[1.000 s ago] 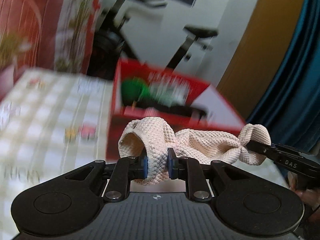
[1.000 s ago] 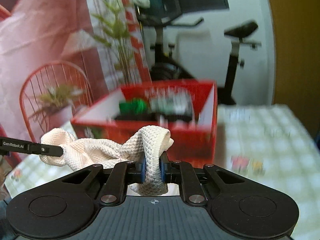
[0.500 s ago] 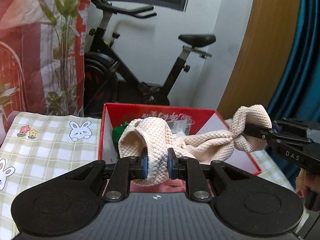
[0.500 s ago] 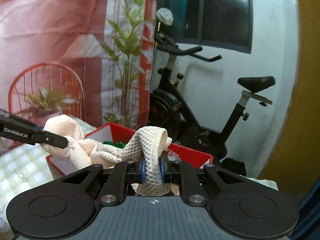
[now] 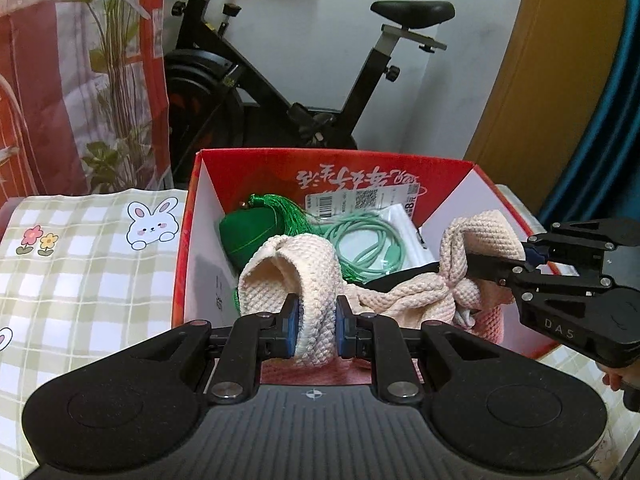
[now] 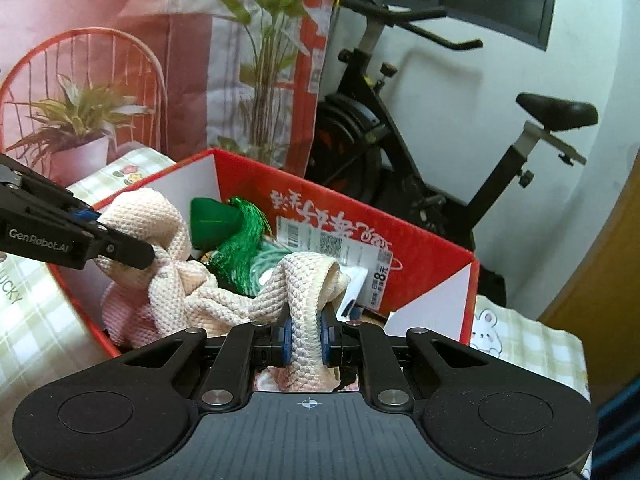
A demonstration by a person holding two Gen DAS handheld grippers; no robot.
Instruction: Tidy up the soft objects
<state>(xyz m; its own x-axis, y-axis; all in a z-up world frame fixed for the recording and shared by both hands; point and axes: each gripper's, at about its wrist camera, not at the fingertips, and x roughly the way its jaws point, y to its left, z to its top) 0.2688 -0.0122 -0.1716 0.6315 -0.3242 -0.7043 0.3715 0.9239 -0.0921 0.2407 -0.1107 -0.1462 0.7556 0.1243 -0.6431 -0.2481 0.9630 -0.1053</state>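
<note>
Cream knitted cloth (image 5: 404, 292) hangs stretched over the open red box (image 5: 188, 240), one end clenched in my left tool (image 5: 316, 320), the other in my right tool (image 6: 306, 334).

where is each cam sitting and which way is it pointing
Left wrist: sits on the left gripper, looking forward over the red box toward the exercise bike; the right gripper enters from the right.
Right wrist: sits on the right gripper, facing the same box from the other end; the left gripper shows at left.
Shared: both clamp the cream knit cloth.
</note>
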